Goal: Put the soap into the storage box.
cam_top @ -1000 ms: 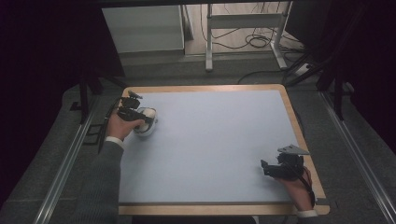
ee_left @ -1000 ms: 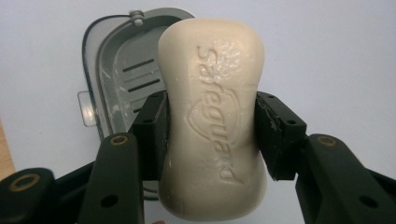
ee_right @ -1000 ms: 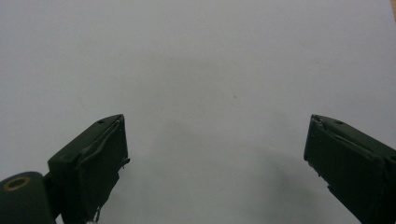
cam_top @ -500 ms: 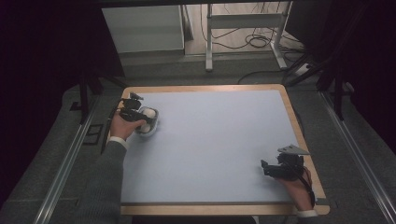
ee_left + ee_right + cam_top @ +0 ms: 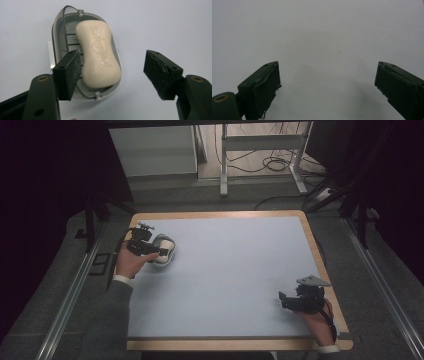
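In the left gripper view the soap bar (image 5: pixel 98 53) lies flat in its dish (image 5: pixel 58 35), long axis running upper left to lower right; the left hand-held gripper (image 5: pixel 113 72) has just been opening, nothing between its jaws, and the right hand-held gripper (image 5: pixel 327 87) is spread.

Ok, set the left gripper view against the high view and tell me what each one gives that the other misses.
Left gripper view: the lettering pressed into the soap bar, the slatted floor of the grey soap dish under it, and the left gripper with jaws that have just been opening, apart and off the soap.

High view: the right gripper resting near the table's wooden edge, both hands, and the floor with cables beyond.

Shared: soap in its dish on the pale blue tabletop, left gripper right at it.
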`<state>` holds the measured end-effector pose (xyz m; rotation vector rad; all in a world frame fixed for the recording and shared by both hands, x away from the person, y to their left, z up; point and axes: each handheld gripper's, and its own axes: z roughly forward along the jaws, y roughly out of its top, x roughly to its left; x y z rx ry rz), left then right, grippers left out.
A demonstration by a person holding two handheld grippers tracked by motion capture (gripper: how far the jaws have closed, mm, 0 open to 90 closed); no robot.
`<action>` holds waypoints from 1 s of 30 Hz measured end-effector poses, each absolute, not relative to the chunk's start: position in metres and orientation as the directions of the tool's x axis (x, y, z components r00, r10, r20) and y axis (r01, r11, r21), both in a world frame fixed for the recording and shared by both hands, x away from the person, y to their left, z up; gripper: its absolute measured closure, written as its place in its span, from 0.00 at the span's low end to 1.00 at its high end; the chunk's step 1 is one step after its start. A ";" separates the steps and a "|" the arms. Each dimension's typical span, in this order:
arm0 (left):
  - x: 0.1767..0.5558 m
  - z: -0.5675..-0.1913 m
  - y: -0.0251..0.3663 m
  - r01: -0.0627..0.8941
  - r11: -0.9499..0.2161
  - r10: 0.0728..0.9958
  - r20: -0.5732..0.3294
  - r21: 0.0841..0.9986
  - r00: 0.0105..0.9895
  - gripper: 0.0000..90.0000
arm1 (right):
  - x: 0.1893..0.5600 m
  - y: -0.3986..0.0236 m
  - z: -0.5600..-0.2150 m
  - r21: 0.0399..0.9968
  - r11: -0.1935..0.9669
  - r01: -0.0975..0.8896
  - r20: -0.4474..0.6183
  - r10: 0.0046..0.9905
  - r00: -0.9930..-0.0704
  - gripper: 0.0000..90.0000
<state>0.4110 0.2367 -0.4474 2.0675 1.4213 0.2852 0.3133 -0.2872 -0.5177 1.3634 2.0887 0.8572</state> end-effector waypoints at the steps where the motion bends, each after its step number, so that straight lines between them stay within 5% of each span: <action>1: 0.407 -0.446 0.237 0.764 -0.247 0.897 -0.157 0.596 0.413 0.33 | 0.313 -0.287 -0.518 0.732 0.300 0.612 -0.067 0.925 -0.373 0.07; 20: 0.322 -0.469 0.228 0.674 -0.331 0.800 -0.183 0.661 0.572 0.32 | 0.311 -0.283 -0.515 0.744 0.305 0.594 -0.072 0.921 -0.382 0.07; 30: 0.293 -0.499 0.231 0.688 -0.308 0.804 -0.206 0.657 0.557 0.32 | 0.310 -0.283 -0.514 0.751 0.307 0.585 -0.075 0.920 -0.386 0.07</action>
